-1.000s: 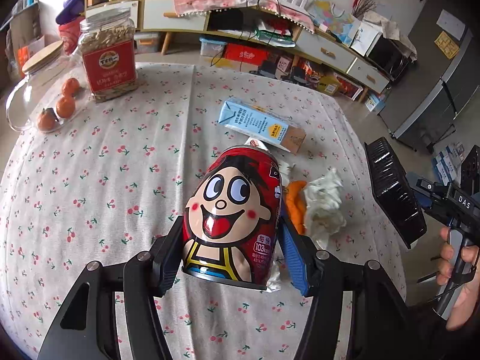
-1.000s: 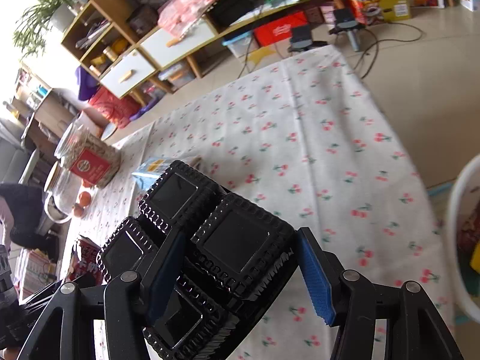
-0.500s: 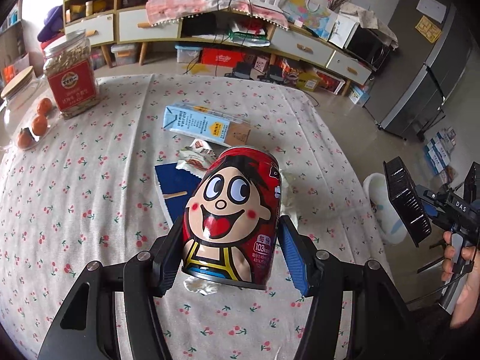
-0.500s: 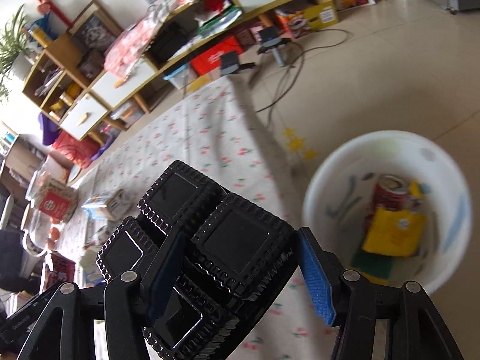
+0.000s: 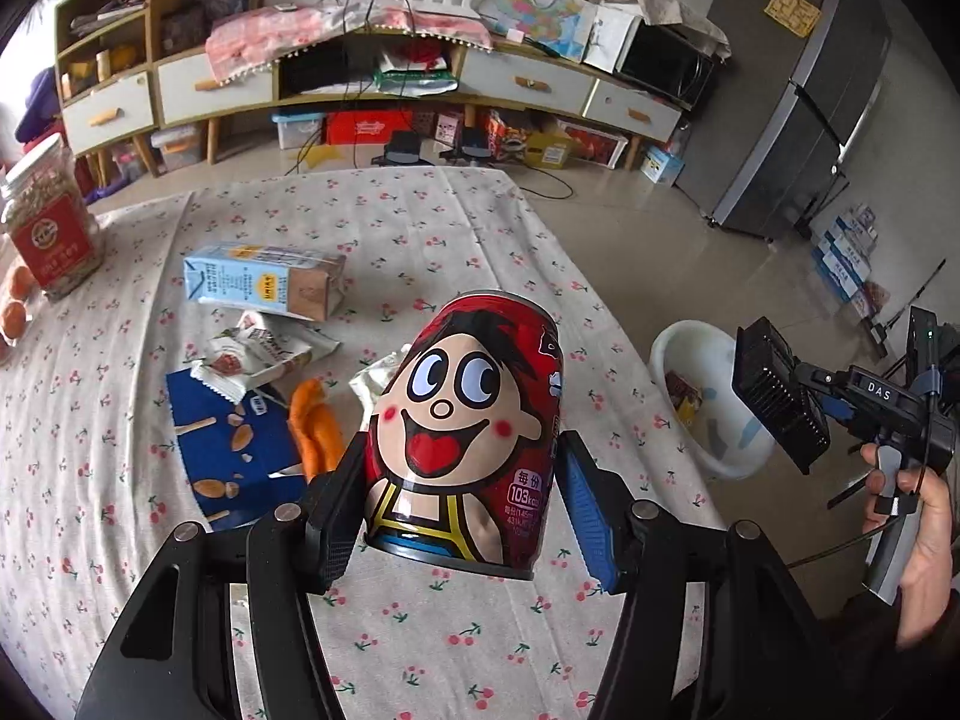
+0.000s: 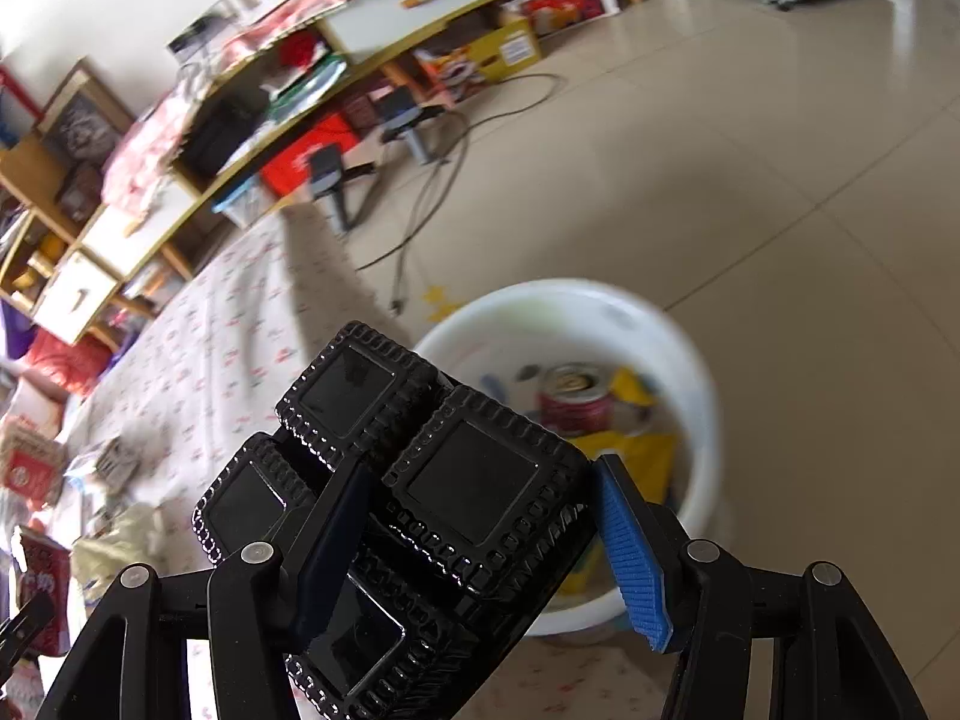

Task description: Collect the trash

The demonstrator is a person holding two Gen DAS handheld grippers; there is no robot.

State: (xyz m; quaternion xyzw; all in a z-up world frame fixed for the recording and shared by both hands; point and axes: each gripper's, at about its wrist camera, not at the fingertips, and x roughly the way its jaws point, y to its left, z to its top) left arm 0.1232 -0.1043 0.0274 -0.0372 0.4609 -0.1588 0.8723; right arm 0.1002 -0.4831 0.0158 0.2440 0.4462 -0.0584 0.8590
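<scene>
Can (image 5: 465, 432) in left view; black tray (image 6: 432, 498), basin (image 6: 690, 372) in right

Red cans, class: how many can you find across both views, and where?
2: one red can clamped in the left gripper; another in the white basin. Others may lie buried.

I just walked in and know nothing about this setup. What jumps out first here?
A red can with a grinning cartoon face, clamped in the left gripper above the cherry-print tablecloth. The right gripper holds a black plastic tray over a white basin on the floor.
</scene>
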